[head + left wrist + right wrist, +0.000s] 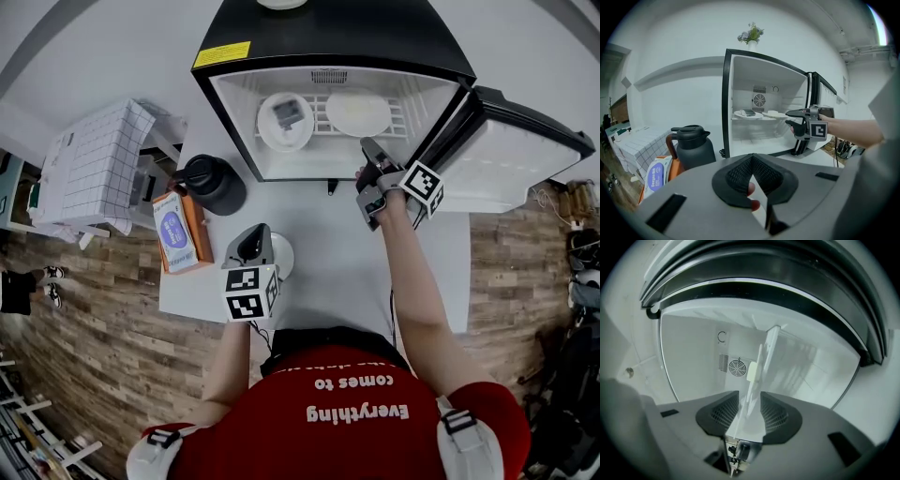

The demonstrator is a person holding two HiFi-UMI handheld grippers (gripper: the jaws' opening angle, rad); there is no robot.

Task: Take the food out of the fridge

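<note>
A small fridge (pixel 228 103) stands open on the white table (pixel 319 234). On its wire shelf are two white plates. The left plate (pixel 279 138) carries a grey wrapped item (pixel 286 114). The right plate (pixel 357 112) holds something pale. My right gripper (pixel 367 147) reaches level into the fridge mouth, open, with that plate's thin rim (pixel 761 357) between its jaws (pixel 750 397). My left gripper (pixel 255 234) hovers over the table in front of the fridge. It is shut with nothing in it (pixel 752 157), above a round white thing (pixel 283 255) that it partly hides.
The fridge door (pixel 511 155) hangs open to the right. A black jug (pixel 214 183) and an orange box with a blue-labelled packet (pixel 176 230) stand on the table's left. A checked-cloth stand (pixel 94 164) lies further left. A vase of flowers (pixel 751 35) tops the fridge.
</note>
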